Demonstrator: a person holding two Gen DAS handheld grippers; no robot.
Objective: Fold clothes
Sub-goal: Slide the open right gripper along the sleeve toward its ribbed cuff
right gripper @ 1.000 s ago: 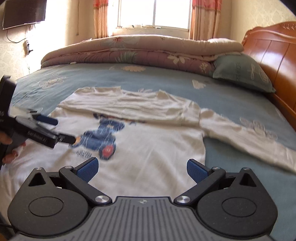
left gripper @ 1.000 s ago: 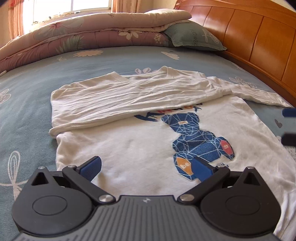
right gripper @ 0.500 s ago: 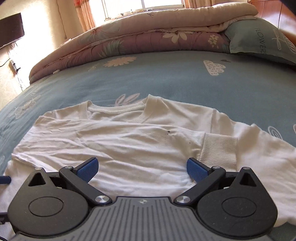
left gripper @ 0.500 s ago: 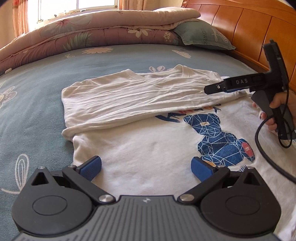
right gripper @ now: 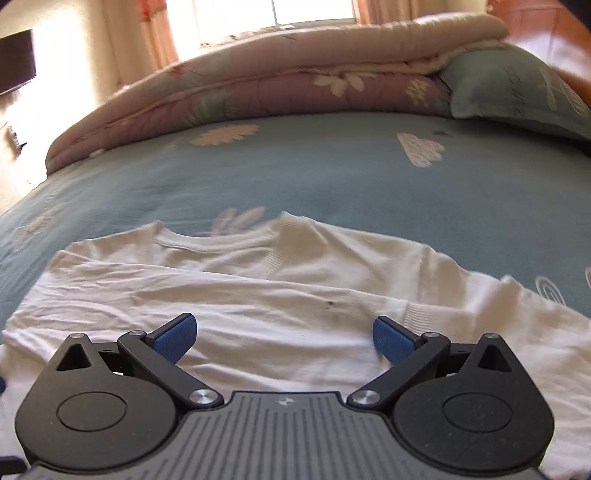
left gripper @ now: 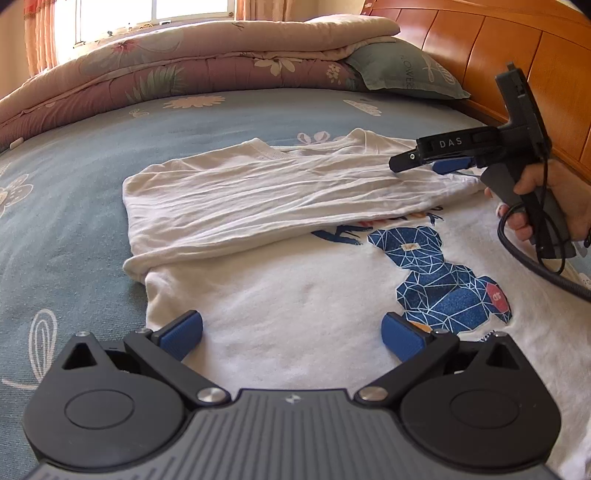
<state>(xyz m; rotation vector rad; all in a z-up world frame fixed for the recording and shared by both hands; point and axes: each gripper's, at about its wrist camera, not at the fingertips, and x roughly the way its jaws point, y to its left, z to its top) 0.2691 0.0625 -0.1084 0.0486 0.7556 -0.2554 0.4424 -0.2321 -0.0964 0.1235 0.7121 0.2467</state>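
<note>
Partly folded white shirt, wrinkled sleeve across blue bear print.

we see a white shirt of soft, creased matt cloth with a blue print, lying on a matt blue bedsheet. the headboard is glossy wood; our left gripper is matt black plastic with ribbed blue pads.

A home bedroom is shown: a bed with blue flowered sheet, a wooden headboard at right, a folded quilt and pillow far, and a curtained window beyond.
</note>
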